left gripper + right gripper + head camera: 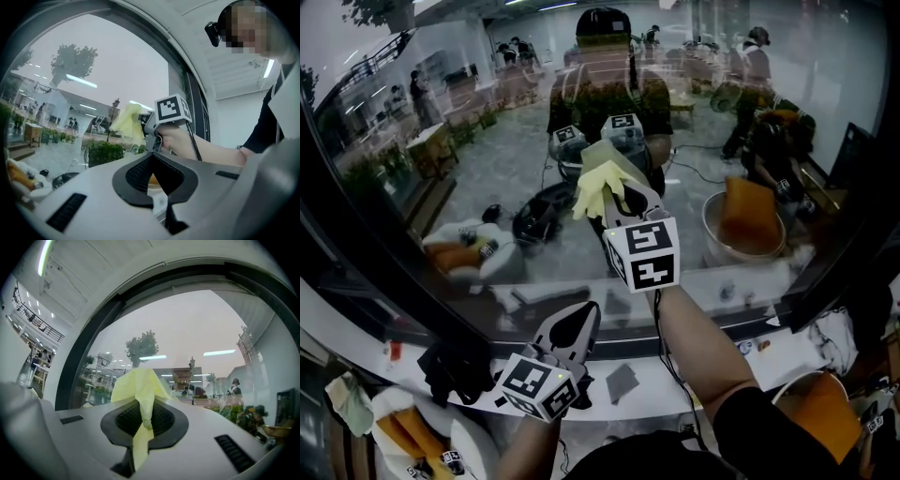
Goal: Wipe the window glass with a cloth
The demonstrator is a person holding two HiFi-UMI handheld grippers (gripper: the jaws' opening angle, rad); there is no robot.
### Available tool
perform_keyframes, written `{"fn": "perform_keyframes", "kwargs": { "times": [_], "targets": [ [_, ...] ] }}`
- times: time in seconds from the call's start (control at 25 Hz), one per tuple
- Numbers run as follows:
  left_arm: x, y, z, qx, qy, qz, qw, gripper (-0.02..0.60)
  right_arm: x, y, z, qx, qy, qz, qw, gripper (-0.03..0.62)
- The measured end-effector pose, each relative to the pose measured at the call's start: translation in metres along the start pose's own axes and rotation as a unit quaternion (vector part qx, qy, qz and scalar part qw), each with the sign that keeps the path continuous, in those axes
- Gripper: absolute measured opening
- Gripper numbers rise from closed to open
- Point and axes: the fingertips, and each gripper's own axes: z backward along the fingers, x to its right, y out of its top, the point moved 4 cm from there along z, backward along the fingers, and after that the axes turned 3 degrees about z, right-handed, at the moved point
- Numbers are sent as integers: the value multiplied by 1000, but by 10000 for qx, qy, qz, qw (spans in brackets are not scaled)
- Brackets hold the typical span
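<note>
My right gripper (614, 192) is shut on a pale yellow cloth (602, 180) and holds it up against the window glass (487, 141). In the right gripper view the yellow cloth (138, 391) bunches out between the jaws right at the window glass (187, 329). My left gripper (577, 325) hangs lower, near the sill, shut with nothing between its jaws. From the left gripper view I see the right gripper (151, 125) with the cloth (128, 119) pressed to the pane.
A white sill (694, 375) runs under the dark window frame (384, 309). On it lie a black cloth (455, 367), a grey square (622, 382) and orange items (412, 436) at the left. An orange bowl (820, 412) sits at the right.
</note>
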Motion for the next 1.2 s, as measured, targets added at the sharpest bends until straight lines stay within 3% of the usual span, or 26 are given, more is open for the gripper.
{"fn": "perform_keyframes", "kwargs": {
  "times": [0.4, 1.2],
  "targets": [
    [67, -12, -71, -131, -588, 25, 9982, -2, 97, -12, 51, -98, -412, 64, 9991, 37],
    [169, -39, -179, -485, -1237, -37, 9911, -2, 264, -37, 140, -77, -1028, -134, 9946, 37]
  ]
}}
